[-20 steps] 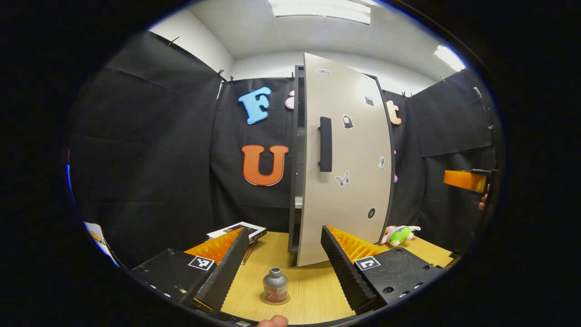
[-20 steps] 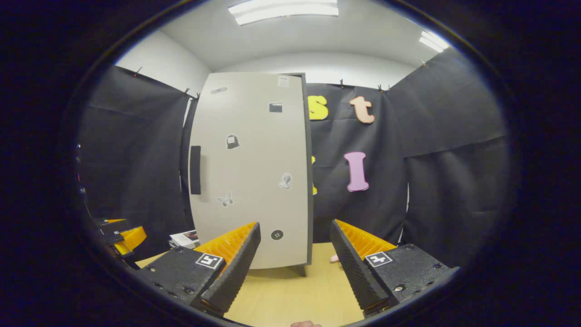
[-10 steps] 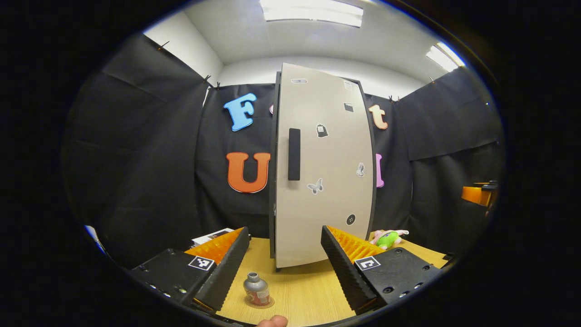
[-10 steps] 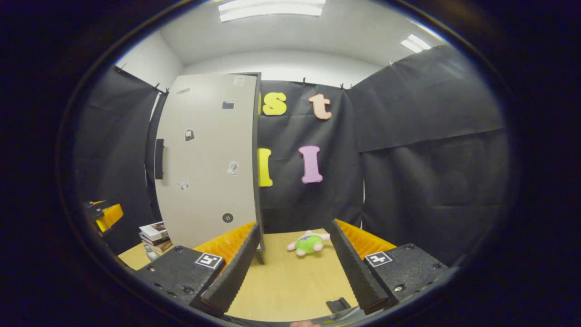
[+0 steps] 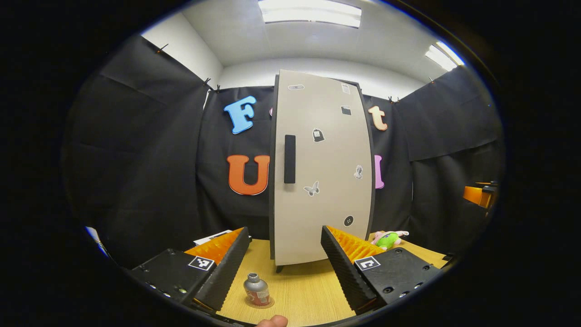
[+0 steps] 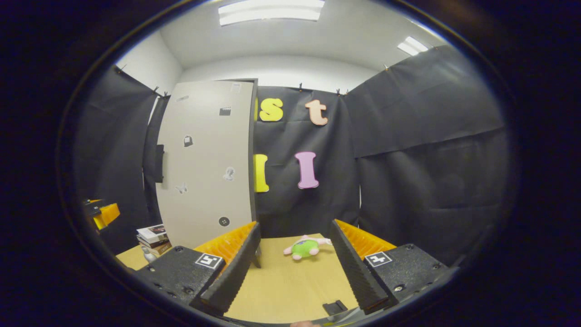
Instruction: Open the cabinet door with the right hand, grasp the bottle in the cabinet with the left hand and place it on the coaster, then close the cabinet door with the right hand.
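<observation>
Bottle [image 5: 256, 289] sitting on coaster [image 5: 260, 303]; cabinet door [image 5: 320, 172] appearing closed. Left hand-held gripper [image 5: 285, 252] and right hand-held gripper [image 6: 294, 247] both hanging spread, empty. Task looking complete.

1. The cabinet [image 5: 322, 168] stands at the back of the desk [image 5: 304, 290], its door [image 6: 204, 168] facing forward.
2. The bottle [image 5: 256, 289] stands on the coaster [image 5: 268, 303], in front of the cabinet and to its left.
3. A stack of books [image 6: 154, 238] lies left of the cabinet.
4. A plush toy [image 6: 305, 247] lies on the desk to the cabinet's right.
</observation>
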`<state>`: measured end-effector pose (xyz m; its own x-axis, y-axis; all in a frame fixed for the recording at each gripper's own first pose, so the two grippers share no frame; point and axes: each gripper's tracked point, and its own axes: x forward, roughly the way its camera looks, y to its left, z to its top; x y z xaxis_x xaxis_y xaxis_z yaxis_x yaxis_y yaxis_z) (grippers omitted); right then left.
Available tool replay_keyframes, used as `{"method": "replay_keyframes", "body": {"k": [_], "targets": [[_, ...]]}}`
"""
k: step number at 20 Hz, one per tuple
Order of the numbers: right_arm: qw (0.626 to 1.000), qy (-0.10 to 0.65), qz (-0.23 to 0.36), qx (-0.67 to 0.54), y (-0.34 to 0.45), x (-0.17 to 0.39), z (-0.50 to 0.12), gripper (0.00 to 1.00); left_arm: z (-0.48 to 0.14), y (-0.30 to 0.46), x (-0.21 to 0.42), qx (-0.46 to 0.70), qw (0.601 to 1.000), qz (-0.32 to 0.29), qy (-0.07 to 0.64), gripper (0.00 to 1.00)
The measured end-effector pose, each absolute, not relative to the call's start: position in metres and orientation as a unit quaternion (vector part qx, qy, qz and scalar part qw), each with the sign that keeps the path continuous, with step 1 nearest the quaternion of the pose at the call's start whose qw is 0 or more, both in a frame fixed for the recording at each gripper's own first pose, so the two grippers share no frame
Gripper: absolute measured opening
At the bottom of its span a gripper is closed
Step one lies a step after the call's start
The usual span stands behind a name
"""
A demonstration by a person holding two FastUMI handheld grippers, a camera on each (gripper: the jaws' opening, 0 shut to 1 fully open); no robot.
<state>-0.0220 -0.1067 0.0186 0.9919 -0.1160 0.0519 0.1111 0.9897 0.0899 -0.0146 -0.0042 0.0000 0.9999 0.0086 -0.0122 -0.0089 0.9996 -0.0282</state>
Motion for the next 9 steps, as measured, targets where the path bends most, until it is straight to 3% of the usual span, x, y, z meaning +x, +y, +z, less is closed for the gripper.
{"method": "replay_keyframes", "body": {"k": [3, 4, 7, 8, 9], "targets": [[0.997, -0.024, -0.051, 0.049, -0.1039, -0.0204, 0.0156, 0.95, 0.0009, -0.0055, -0.0159, -0.017, 1.0, 0.003, 0.006, 0.96], [0.997, -0.024, -0.047, 0.053, -0.1022, -0.02, 0.0159, 0.99, 0.0018, -0.006, -0.0171, -0.016, 1.0, 0.002, 0.005, 0.96], [0.997, -0.023, -0.045, 0.053, -0.1006, -0.0176, 0.0142, 0.95, 0.0007, -0.0078, -0.0185, -0.01, 1.0, -0.002, 0.005, 0.96], [0.997, -0.023, -0.045, 0.051, -0.0998, -0.0173, 0.0145, 0.99, 0.0021, -0.0094, -0.0178, -0.009, 1.0, -0.004, 0.003, 0.96], [0.998, -0.022, -0.044, 0.05, -0.0982, -0.0171, 0.0141, 0.95, 0.0026, -0.0105, -0.0184, -0.009, 1.0, -0.005, 0.002, 0.96]]}}
